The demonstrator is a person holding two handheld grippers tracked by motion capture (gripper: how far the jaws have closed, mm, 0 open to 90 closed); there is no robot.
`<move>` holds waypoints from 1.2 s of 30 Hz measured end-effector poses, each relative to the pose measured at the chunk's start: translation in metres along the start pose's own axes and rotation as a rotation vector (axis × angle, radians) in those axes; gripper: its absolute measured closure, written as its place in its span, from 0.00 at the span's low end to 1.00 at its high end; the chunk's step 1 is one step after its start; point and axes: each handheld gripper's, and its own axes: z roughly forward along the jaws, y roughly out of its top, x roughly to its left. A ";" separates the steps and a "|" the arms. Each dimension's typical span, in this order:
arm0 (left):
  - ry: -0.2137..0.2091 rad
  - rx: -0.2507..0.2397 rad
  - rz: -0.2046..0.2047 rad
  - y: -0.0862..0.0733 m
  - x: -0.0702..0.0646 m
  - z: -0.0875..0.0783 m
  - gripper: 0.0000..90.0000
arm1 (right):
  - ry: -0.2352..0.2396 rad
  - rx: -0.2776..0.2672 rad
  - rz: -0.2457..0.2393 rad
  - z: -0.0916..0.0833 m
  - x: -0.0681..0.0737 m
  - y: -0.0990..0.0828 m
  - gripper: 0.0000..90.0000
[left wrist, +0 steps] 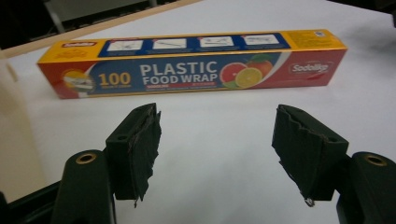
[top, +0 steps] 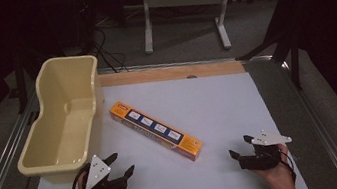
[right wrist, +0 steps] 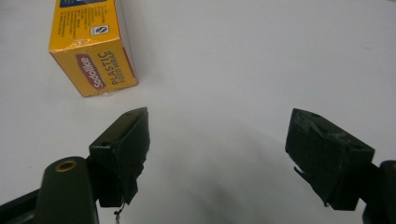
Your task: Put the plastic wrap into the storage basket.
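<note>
High view, box: the food wrap box [top: 156, 129] lies flat and slantwise in the middle of the white bench [top: 217, 97]; one end points toward the tub, the other toward the person; nothing touches it
High view, tub: the cream tub [top: 61, 120] stands upright at the left edge of the bench, open side up and nothing in it; near the box's far end, so it looks like the likely place for the box
High view, left claw: the left claw [top: 120, 165] rests low near the tub's front corner; jaws apart, holding nothing; aimed toward the box's long side
High view, right claw: the right claw [top: 241, 146] sits near the right front of the bench, just right of the box's near end; jaws apart, empty
Left gripper view: the box [left wrist: 191, 70] lies crosswise ahead, its printed side facing the camera; the jaws stand wide with only bare bench between them; near the box, not touching it
Right gripper view: the yellow end of the box [right wrist: 93, 49] shows at upper left, off the line of the jaws; these gape wide over bare bench; a grip from here would, I judge, need a swing toward that end
</note>
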 end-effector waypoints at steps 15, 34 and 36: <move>0.000 0.005 0.011 0.000 -0.003 0.002 0.35 | 0.020 -0.041 0.013 -0.002 0.006 0.006 0.26; 0.040 0.025 0.049 0.000 -0.005 0.002 0.34 | 0.165 -0.053 -0.100 0.039 0.034 0.058 0.26; 0.041 0.025 0.049 0.000 -0.005 0.002 0.34 | 0.176 -0.044 -0.107 0.044 0.037 0.062 0.25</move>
